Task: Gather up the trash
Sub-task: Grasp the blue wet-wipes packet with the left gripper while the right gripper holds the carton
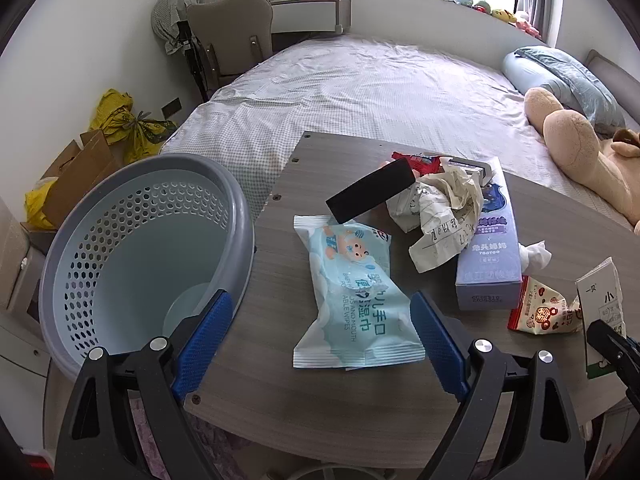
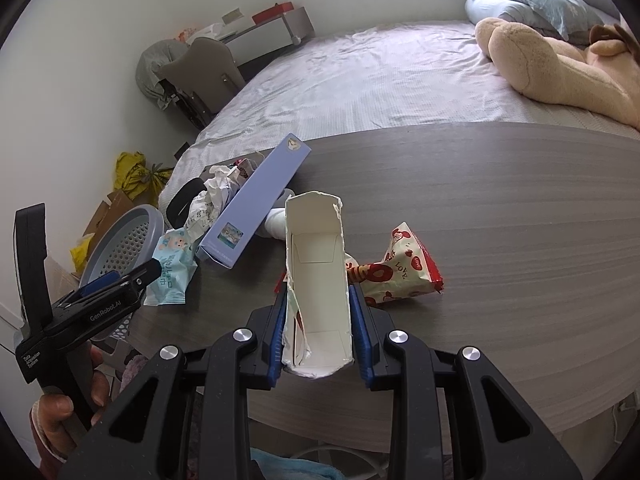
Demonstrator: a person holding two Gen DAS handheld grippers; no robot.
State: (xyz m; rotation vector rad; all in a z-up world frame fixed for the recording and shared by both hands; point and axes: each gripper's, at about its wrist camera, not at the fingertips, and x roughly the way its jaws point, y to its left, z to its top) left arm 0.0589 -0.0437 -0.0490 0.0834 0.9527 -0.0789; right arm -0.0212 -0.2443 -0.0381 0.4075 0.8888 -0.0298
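My left gripper (image 1: pixel 320 300) is open low over the table, its blue pads on either side of a pale blue wet-wipes pack (image 1: pixel 356 292) without touching it. A blue-grey perforated basket (image 1: pixel 240 216) stands empty at the table's left edge, beside the left finger. My right gripper (image 2: pixel 319 292) is shut on a torn white carton (image 2: pixel 316 272) that sticks up between its pads. Crumpled paper (image 1: pixel 440 216), a purple box (image 1: pixel 492 240), a black flat object (image 1: pixel 372 190), a tissue (image 1: pixel 534 254) and a red-and-white snack wrapper (image 2: pixel 400 268) lie on the table.
The grey wood-grain table (image 2: pixel 520 220) stands against a bed (image 1: pixel 360 92) with a plush toy (image 1: pixel 580 148) and pillows. Cardboard and yellow bags (image 1: pixel 120 120) sit on the floor left of the basket. A hand (image 2: pixel 60 412) holds the left gripper's handle.
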